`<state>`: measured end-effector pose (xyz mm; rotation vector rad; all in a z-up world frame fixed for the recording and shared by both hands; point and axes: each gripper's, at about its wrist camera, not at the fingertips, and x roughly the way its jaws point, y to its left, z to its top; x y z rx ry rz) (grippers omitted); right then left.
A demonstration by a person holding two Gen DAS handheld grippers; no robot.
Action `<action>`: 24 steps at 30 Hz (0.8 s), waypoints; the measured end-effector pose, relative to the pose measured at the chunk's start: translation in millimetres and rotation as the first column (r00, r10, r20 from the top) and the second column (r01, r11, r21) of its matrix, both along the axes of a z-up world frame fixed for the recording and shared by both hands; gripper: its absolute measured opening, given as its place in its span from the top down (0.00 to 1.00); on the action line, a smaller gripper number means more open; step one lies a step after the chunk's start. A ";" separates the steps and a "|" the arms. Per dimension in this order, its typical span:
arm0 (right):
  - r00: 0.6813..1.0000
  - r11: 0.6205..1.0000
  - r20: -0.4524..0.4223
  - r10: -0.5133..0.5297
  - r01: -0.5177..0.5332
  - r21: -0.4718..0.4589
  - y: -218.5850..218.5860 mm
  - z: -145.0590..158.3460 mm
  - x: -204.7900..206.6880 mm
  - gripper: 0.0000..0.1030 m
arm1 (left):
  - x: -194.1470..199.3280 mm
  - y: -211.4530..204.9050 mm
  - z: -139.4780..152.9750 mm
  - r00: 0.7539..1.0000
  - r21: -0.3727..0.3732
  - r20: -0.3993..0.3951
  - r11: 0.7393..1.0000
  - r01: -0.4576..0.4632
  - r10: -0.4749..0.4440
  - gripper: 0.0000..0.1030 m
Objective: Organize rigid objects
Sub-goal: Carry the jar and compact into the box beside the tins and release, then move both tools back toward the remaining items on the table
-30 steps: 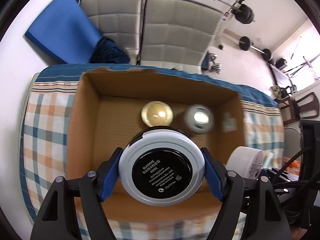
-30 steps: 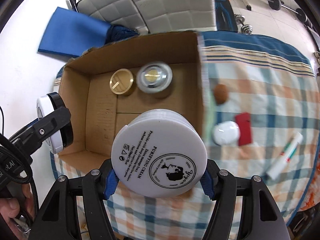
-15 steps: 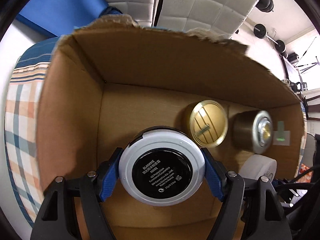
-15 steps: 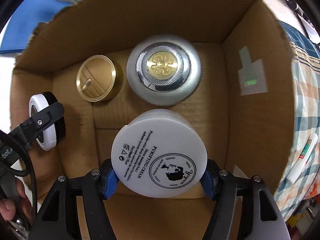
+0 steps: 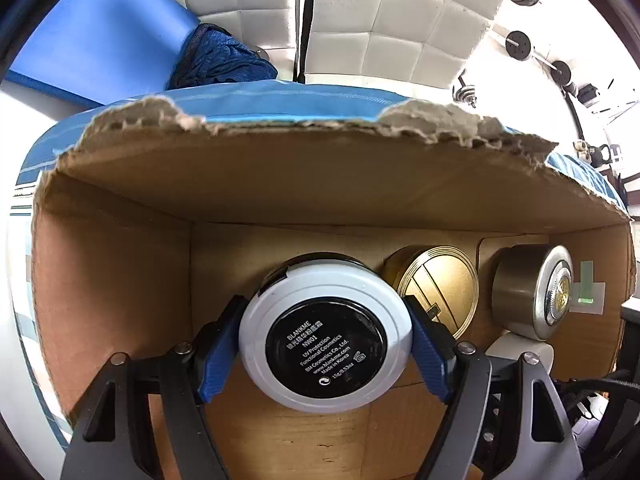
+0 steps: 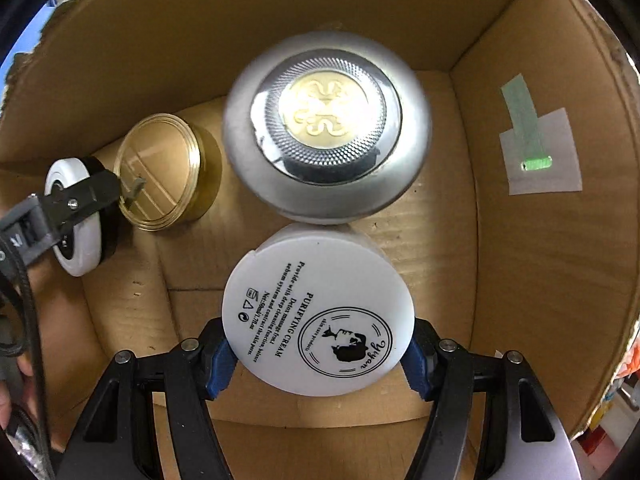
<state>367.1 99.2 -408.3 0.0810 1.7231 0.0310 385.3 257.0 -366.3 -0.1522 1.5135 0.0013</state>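
Cardboard box surrounds both grippers: left gripper clamps the compact, gold tin just right; right gripper clamps the cream jar, silver jar just ahead. Placing step, next probably lower and release

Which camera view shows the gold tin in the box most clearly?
The right wrist view: the gold tin shows its whole lid and side. In the left wrist view the compact, held by the left hand-held gripper, partly hides it.
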 end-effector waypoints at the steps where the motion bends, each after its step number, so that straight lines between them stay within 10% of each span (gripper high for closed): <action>1: 1.000 1.000 -0.005 -0.004 0.004 0.001 -0.8 -1.8 0.6 0.32 | -0.1 0.8 0.3 1.000 0.000 -0.007 1.000 0.004 -0.004 0.26; 14: 1.000 1.000 -0.006 0.005 -0.005 0.011 -5.2 14.9 1.7 0.10 | -7.6 -5.9 30.3 1.000 0.027 -0.004 0.999 0.023 -0.023 0.01; 24: 0.998 0.997 0.026 0.049 -0.050 0.061 0.8 54.9 -30.7 0.00 | -54.3 3.1 90.0 0.992 0.062 0.124 0.998 -0.007 -0.001 0.00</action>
